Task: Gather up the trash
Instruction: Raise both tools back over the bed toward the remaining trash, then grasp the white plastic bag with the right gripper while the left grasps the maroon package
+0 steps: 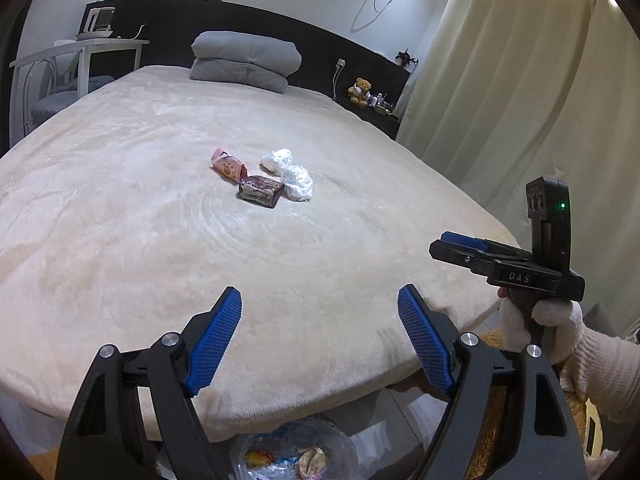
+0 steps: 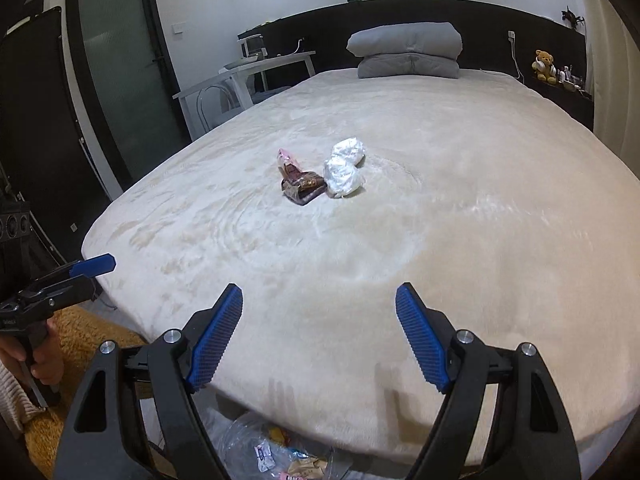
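Note:
A small heap of trash lies in the middle of the bed: a pink wrapper (image 1: 227,164) (image 2: 287,159), a dark brown wrapper (image 1: 260,191) (image 2: 303,186), and two crumpled white plastic bags (image 1: 297,182) (image 2: 342,176), (image 1: 276,159) (image 2: 349,150). My left gripper (image 1: 320,312) is open and empty over the bed's near edge, well short of the heap. My right gripper (image 2: 319,308) is open and empty, also at the near edge. A clear bag of collected trash (image 1: 296,454) (image 2: 272,448) sits on the floor below the bed's edge.
The beige bedspread (image 1: 160,220) (image 2: 480,220) fills both views. A folded grey quilt (image 1: 246,60) (image 2: 406,50) lies by the dark headboard. A white desk (image 1: 80,50) stands at the left, curtains (image 1: 520,80) at the right, and a teddy bear (image 1: 360,90) on the shelf.

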`<state>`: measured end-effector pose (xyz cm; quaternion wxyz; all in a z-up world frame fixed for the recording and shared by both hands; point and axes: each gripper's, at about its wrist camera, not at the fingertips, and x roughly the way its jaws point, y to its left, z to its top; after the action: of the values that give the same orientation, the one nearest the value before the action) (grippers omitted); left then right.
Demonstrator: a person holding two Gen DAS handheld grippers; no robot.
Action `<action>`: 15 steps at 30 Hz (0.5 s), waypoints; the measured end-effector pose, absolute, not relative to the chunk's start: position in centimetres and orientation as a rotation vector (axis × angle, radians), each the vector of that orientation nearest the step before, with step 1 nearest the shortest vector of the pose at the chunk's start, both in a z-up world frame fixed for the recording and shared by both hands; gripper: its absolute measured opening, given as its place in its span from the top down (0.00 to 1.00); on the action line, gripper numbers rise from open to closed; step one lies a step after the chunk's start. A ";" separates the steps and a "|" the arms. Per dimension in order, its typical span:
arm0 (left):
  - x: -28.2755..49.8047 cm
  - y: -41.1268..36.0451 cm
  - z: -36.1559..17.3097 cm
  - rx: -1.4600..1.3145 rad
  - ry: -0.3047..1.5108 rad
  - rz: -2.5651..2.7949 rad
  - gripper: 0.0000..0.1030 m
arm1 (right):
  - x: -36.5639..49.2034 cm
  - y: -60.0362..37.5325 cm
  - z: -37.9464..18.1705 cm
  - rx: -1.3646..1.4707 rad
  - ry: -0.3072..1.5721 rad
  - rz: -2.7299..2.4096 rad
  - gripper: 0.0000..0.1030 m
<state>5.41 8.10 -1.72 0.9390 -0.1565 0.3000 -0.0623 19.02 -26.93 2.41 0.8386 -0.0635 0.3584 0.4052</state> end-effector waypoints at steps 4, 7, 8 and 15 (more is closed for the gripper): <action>8.0 9.8 -1.6 -0.315 0.620 -0.116 0.23 | 22.2 -24.3 2.1 -0.141 0.765 0.850 0.24; 9.8 11.0 -1.6 -0.310 0.631 -0.111 0.23 | 24.4 -22.1 1.5 -0.144 0.782 0.854 0.24; 10.4 11.4 -1.6 -0.304 0.633 -0.109 0.23 | 25.1 -21.4 1.3 -0.149 0.784 0.852 0.24; 13.3 13.9 -1.6 -0.295 0.639 -0.095 0.23 | 29.3 -16.9 -0.4 -0.147 0.815 0.839 0.25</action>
<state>13.29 13.92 -1.62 0.9376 -0.1445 0.3127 -0.0464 29.31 -16.93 -0.38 0.8311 -0.0695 0.3845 0.3957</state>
